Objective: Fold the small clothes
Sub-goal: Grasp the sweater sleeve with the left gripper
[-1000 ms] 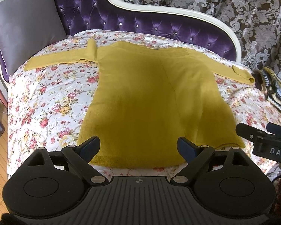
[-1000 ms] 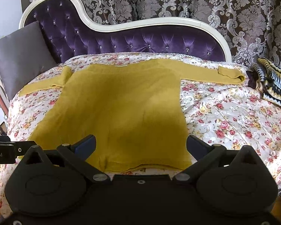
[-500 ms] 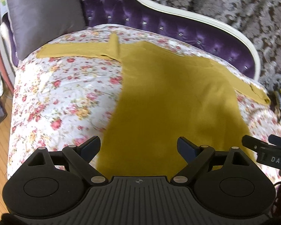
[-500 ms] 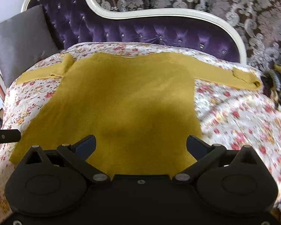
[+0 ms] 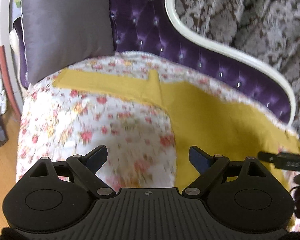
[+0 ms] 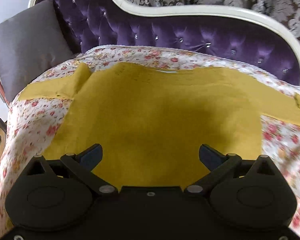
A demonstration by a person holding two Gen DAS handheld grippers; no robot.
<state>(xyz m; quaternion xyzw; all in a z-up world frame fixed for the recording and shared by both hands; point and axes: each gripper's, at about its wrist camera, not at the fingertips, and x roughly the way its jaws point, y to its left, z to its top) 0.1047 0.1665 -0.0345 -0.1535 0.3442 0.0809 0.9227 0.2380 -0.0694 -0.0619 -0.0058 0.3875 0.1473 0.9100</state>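
A mustard-yellow sweater (image 6: pixel 160 116) lies flat on the floral bedspread (image 6: pixel 36 120), both sleeves stretched out sideways. In the left wrist view its body (image 5: pixel 220 124) fills the right side and its left sleeve (image 5: pixel 102 84) runs toward the pillow. My left gripper (image 5: pixel 148 157) is open over the bedspread just left of the sweater's side edge, holding nothing. My right gripper (image 6: pixel 150 155) is open above the sweater's lower middle, also empty. The tip of the right gripper (image 5: pixel 284 160) shows at the right edge of the left wrist view.
A grey pillow (image 5: pixel 64 24) leans at the bed's left end. A purple tufted headboard with a white frame (image 6: pixel 190 34) runs along the far side, with patterned curtains (image 5: pixel 250 10) behind. Wooden floor (image 5: pixel 0 160) lies left of the bed.
Both grippers moved forward over the bed. The left one swung left, off the sweater's hem and over the bedspread. The right one advanced over the sweater's body. Both stayed open.
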